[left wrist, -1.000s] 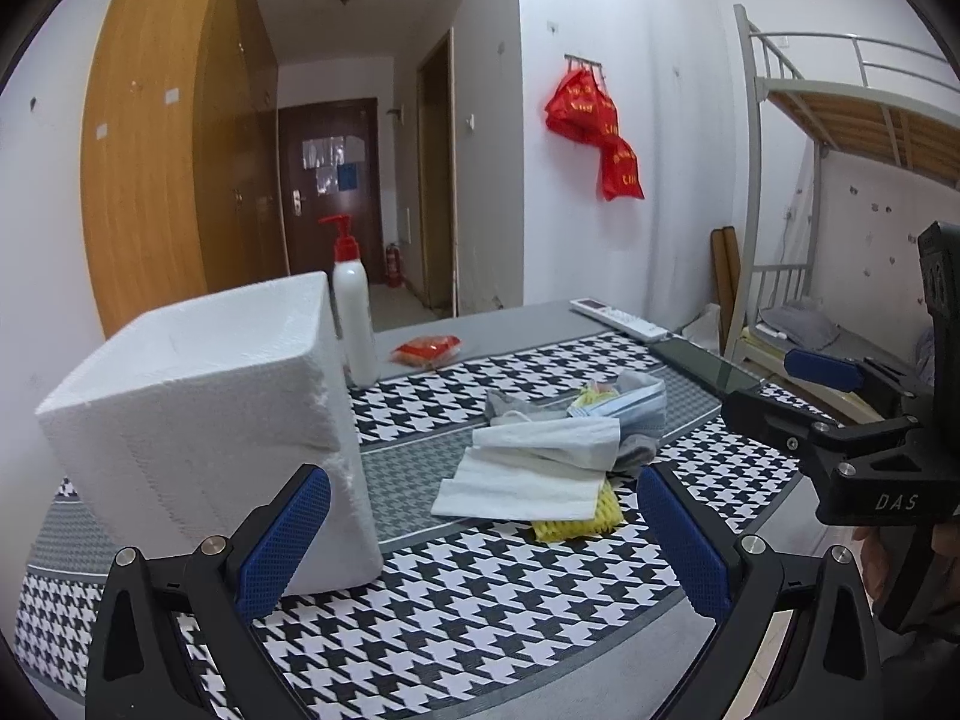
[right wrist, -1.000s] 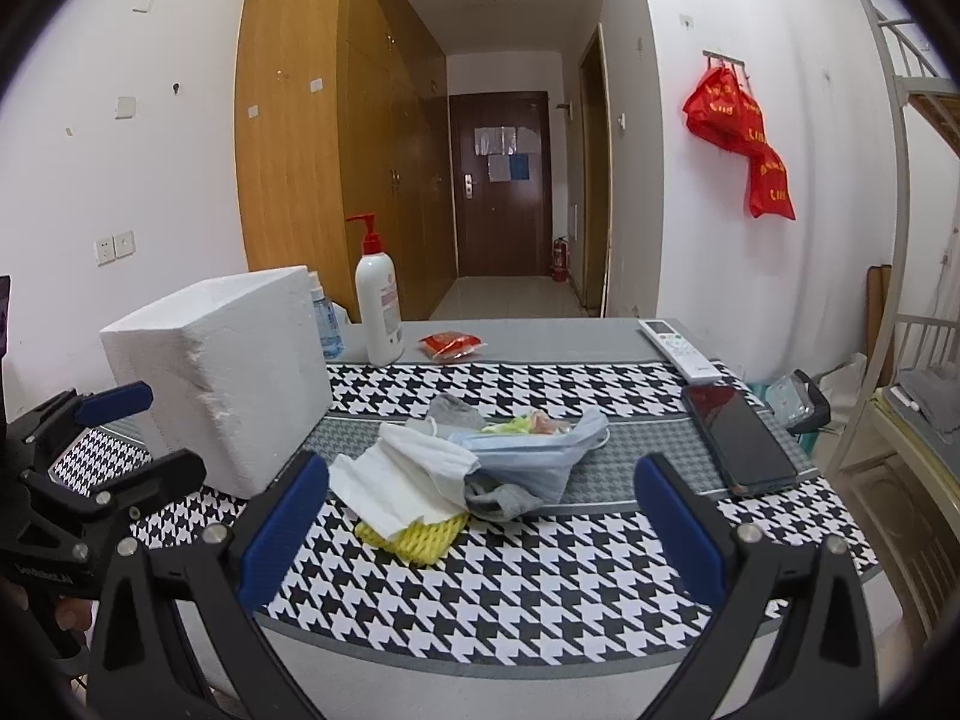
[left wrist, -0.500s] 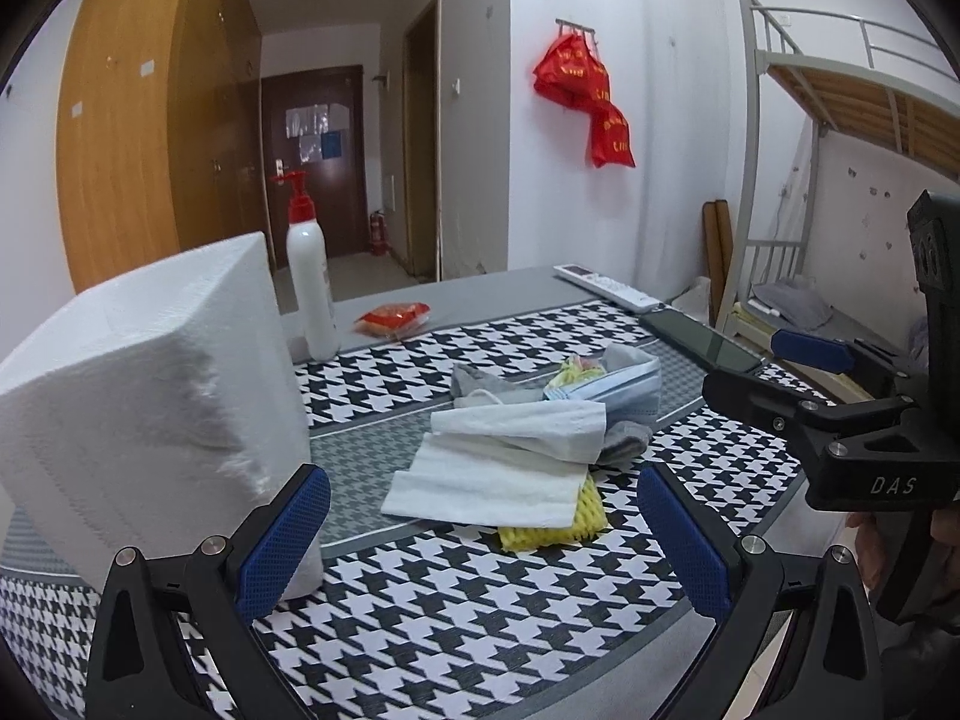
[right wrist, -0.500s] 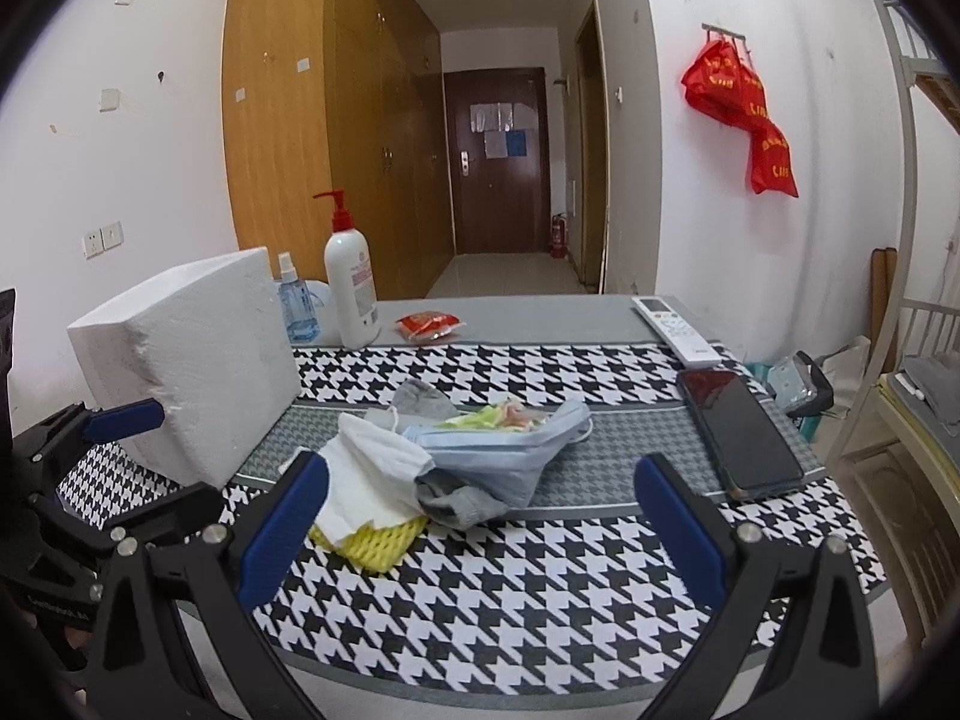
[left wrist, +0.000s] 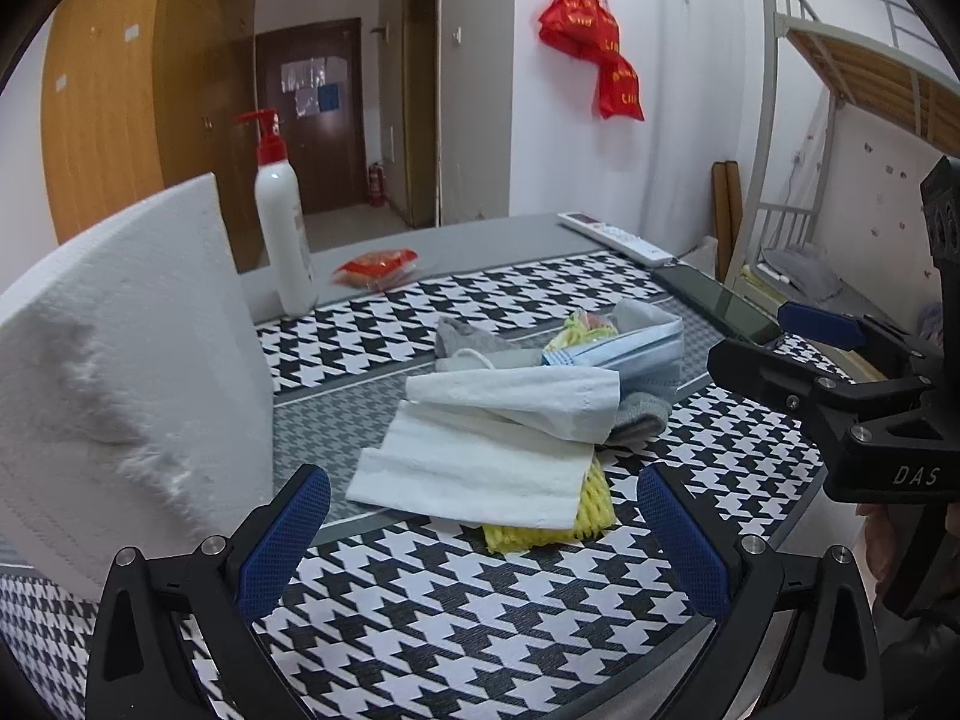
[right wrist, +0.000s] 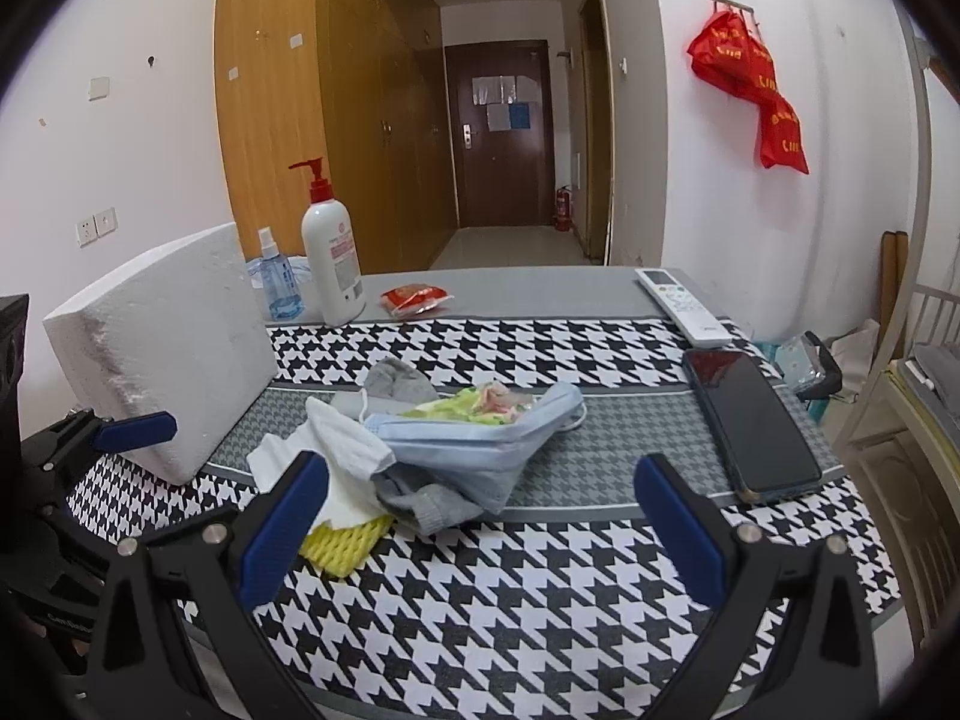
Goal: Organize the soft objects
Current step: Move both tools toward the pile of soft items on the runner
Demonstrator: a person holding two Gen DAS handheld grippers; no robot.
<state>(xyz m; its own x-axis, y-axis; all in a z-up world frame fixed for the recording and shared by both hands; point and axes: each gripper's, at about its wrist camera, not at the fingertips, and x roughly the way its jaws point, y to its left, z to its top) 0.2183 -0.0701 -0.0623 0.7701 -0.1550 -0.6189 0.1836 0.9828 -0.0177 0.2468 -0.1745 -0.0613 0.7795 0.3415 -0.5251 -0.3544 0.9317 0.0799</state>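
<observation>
1. Both grippers have come closer to the pile of soft things since the earlier pictures: in the left wrist view the white tissue is now larger and sits between the two blue pads, and the foam block has slid toward 9 o'clock, so that it fills the left edge.
2. In the right wrist view the pile also has grown and now lies lower, near the left pad at 8 o'clock.
3. Left gripper has its jaws wide apart and holds nothing; it hovers over the houndstooth cloth, with the tissue just ahead.
4. Right gripper is also spread wide and empty; its fingers show in the left view at 3 o'clock.
5. The pile lies on the middle of the cloth: the tissue on top of a yellow foam net, with a grey sock and a blue face mask behind it, all touching.
6. A crumpled green and pink wrapper rests on the mask.
7. A pump bottle and a small spray bottle stand at 11 o'clock, a red packet just beside them.
8. A phone and a remote control lie at 2 o'clock, well apart from the pile.
</observation>
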